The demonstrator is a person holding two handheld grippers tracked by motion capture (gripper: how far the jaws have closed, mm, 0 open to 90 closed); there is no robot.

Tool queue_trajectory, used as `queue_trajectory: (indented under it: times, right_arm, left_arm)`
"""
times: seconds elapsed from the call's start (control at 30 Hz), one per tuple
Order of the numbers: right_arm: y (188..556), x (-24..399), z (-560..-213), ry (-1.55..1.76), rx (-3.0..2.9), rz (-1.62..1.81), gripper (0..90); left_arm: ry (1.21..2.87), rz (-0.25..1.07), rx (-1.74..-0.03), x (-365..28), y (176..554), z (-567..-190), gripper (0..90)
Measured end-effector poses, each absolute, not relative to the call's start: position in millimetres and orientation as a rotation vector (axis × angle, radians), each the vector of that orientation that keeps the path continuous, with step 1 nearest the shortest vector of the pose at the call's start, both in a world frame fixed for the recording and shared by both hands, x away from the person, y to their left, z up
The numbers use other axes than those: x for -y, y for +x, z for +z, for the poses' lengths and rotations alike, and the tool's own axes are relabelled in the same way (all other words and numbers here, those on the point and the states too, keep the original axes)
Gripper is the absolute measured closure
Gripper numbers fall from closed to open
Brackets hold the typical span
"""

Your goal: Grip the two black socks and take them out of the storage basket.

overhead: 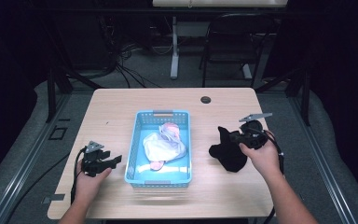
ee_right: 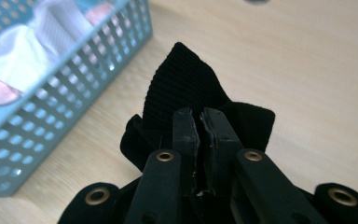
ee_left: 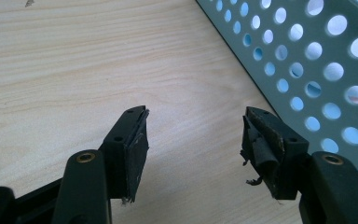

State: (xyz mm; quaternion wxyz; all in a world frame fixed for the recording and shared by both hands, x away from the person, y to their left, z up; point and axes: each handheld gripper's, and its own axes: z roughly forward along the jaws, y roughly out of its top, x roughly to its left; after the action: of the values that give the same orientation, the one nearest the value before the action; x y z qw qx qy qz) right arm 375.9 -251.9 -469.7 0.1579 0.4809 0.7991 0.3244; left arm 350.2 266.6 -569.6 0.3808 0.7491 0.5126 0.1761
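A black knitted cloth [overhead: 227, 152] lies bunched on the table to the right of the blue basket [overhead: 133, 156]. My right gripper [overhead: 233, 136] is shut on the black cloth [ee_right: 182, 88], whose ribbed edge sticks up past the closed jaws of the right gripper [ee_right: 199, 117]. In the basket lies a white and pink cloth [overhead: 164, 142], which appears behind the basket's perforated wall [ee_right: 74, 93] as white and pink cloth [ee_right: 32, 46]. My left gripper [overhead: 116, 160] rests open on the table left of the basket; the left gripper [ee_left: 193, 122] has bare wood between its jaws, with the basket wall [ee_left: 303, 60] just beyond.
The light wooden table [overhead: 112, 109] has a small round hole [overhead: 205, 99] near its far edge. Behind the table stand a dark chair [overhead: 230, 42] and a white desk leg [overhead: 174, 51], with cables on the floor.
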Motion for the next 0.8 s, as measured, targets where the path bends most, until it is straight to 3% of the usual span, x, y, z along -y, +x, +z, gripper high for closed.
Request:
queue_trajectory:
  times: [0.3,0.5,0.8]
  right_arm:
    - [376,267,-514,1.491,-2.251,0.863,80.0]
    - [373,271,-514,1.502,-2.216,0.879,66.8]
    - [357,272,-499,1.463,-2.127,0.971,56.6]
  left_arm:
    - [1.907,0.451,-1.307,-268,349,-570,40.7]
    - [1.918,0.447,-1.31,-267,349,-570,40.7]
    - [1.909,0.449,-1.308,-267,349,-570,40.7]
